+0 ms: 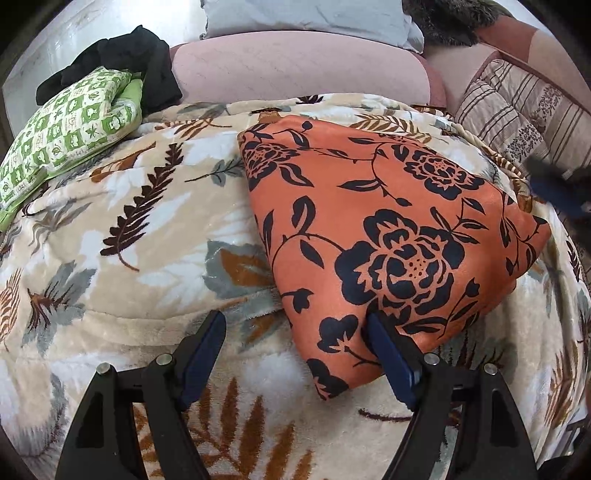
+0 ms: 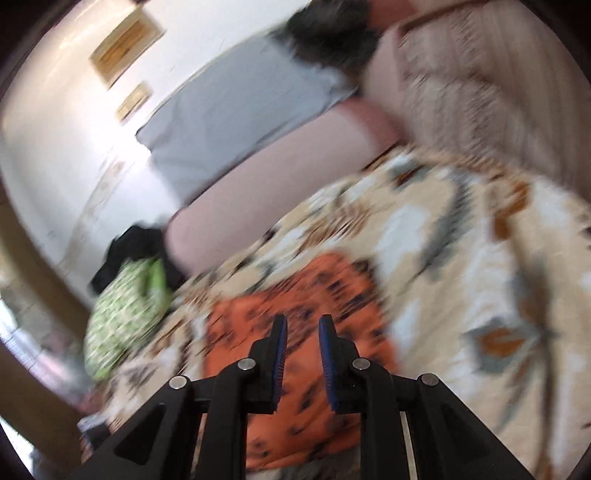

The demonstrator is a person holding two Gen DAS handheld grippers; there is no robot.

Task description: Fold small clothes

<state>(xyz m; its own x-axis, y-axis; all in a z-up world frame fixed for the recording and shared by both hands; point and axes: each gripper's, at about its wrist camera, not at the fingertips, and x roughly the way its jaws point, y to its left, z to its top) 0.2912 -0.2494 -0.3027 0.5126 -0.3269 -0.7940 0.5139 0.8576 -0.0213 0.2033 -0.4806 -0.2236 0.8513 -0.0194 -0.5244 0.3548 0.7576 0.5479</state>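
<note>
A leaf-print blanket covers the bed. The left gripper stands wide, one pad touching the folded orange floral cloth's near edge. The right gripper, narrowly parted and empty, hovers above it. Bare blanket lies leftward; green checked fabric lies beyond.

Leaf-print blanket, striped cushion, perhaps a pillow.
</note>
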